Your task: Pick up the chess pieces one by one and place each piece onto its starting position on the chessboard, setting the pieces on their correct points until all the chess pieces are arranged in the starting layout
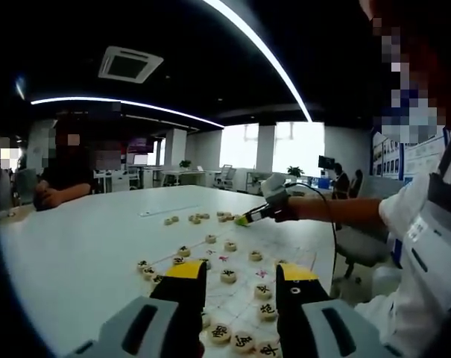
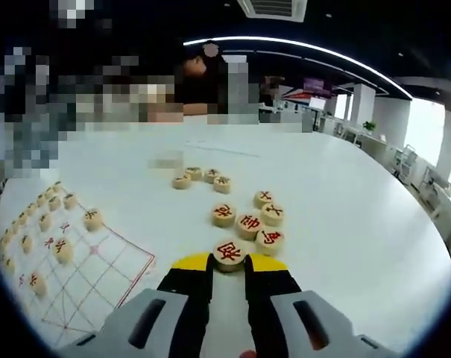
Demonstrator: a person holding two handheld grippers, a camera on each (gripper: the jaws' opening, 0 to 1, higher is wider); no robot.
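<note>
In the right gripper view my right gripper (image 2: 229, 262) is shut on a round wooden chess piece (image 2: 229, 251) with a red character, which is down on the white table and held between the yellow tips. Several loose pieces (image 2: 249, 224) lie just beyond it. The paper chessboard (image 2: 98, 276) lies to the left, with pieces (image 2: 42, 201) along its far edge. In the left gripper view my left gripper (image 1: 241, 277) is open above the near side of the chessboard (image 1: 285, 250), with nothing between its jaws. Placed pieces (image 1: 228, 276) sit below it. The right gripper (image 1: 249, 218) reaches to the loose pieces (image 1: 225, 216).
The board lies on a large white table (image 2: 344, 224) with wide bare room to the right. A second small group of pieces (image 2: 203, 177) lies farther back. A person (image 1: 61, 183) sits at the table's far side. My own sleeve and body (image 1: 426, 246) are at the right.
</note>
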